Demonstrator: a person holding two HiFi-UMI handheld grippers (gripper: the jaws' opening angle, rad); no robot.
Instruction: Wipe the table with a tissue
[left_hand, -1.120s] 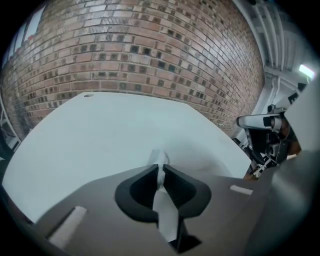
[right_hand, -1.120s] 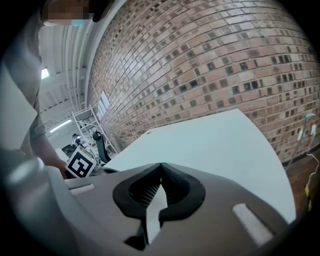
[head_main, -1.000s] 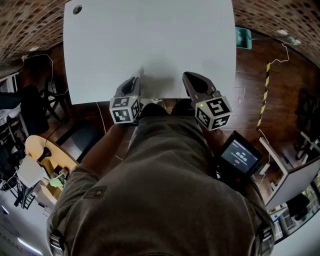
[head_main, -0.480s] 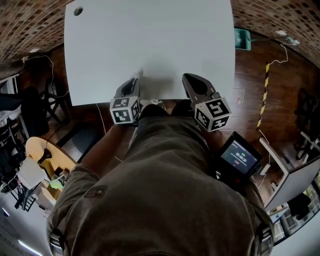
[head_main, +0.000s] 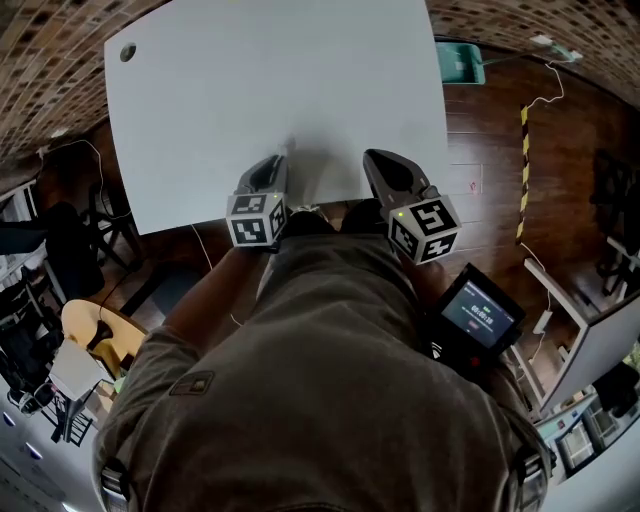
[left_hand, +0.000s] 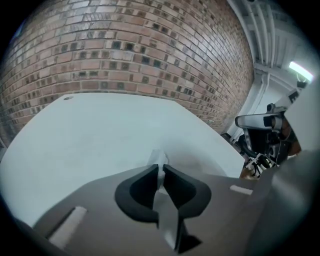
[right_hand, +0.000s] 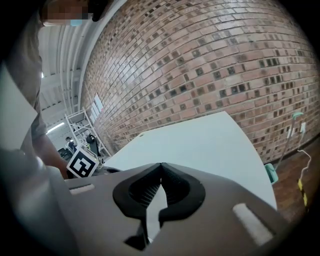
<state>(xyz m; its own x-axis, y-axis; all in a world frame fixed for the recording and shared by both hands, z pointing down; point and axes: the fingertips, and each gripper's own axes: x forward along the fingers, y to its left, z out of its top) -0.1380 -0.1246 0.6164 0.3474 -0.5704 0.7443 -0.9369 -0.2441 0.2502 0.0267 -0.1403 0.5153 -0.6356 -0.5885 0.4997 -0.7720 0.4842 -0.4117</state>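
A white table (head_main: 270, 90) fills the upper half of the head view. My left gripper (head_main: 283, 155) hovers over its near edge, shut on a white tissue (head_main: 287, 148). In the left gripper view the tissue (left_hand: 161, 161) pokes out past the closed jaws of the left gripper (left_hand: 161, 169) and a strip of it hangs behind them. My right gripper (head_main: 368, 157) is beside it to the right, over the same edge, shut with nothing between its fingers (right_hand: 172, 185). In the right gripper view the right gripper (right_hand: 161, 166) points across the table (right_hand: 200, 145) toward a brick wall.
A small dark hole (head_main: 127, 52) marks the table's far left corner. A brick wall (left_hand: 125, 55) stands behind the table. A green tray (head_main: 459, 60) lies on the wooden floor at right, near a yellow-black striped strip (head_main: 521, 170). A device with a lit screen (head_main: 478, 315) sits at my right hip.
The head view has shifted, so the table now sits further left and tilted. Both grippers stay at the table's near edge, the left still holding the tissue.
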